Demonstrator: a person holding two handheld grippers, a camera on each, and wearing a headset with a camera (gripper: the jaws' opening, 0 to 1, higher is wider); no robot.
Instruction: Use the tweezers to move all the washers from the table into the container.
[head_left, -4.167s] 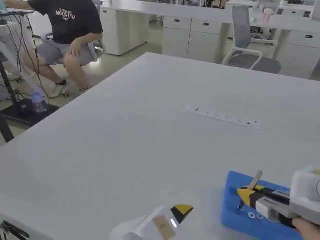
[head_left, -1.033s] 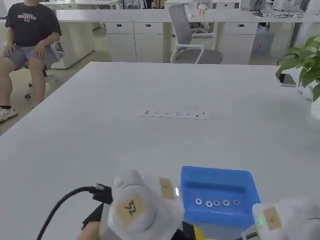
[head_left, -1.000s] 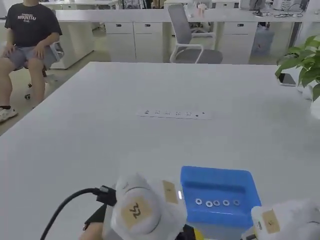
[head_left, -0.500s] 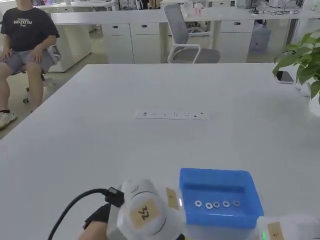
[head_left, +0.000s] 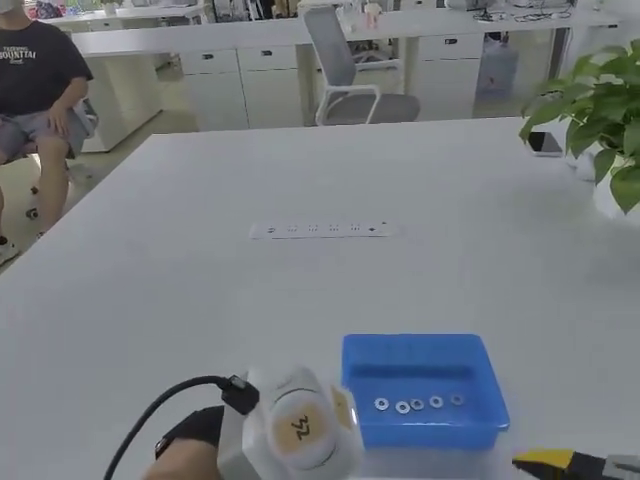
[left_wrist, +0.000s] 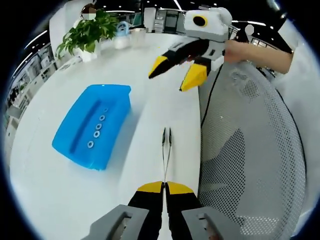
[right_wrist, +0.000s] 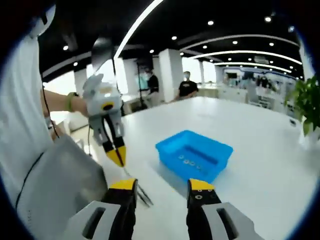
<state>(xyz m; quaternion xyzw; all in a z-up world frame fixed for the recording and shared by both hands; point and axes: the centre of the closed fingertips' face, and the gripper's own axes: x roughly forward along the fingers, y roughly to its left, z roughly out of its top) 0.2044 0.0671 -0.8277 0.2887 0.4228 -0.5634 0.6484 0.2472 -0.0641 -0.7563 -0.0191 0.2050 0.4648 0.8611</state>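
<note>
Washers (head_left: 418, 403) lie in the container (head_left: 430, 432) on the table (head_left: 300, 150), power strip (head_left: 318, 230) behind it, tweezers (left_wrist: 166, 150) seemingly before it.

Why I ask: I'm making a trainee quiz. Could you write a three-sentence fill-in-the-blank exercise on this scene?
The washers lie in a row inside the ___ container.
The left hand-held gripper is shut on the ___.
The right hand-held gripper has its jaws ___.
Missing words: blue; tweezers; open.
</note>
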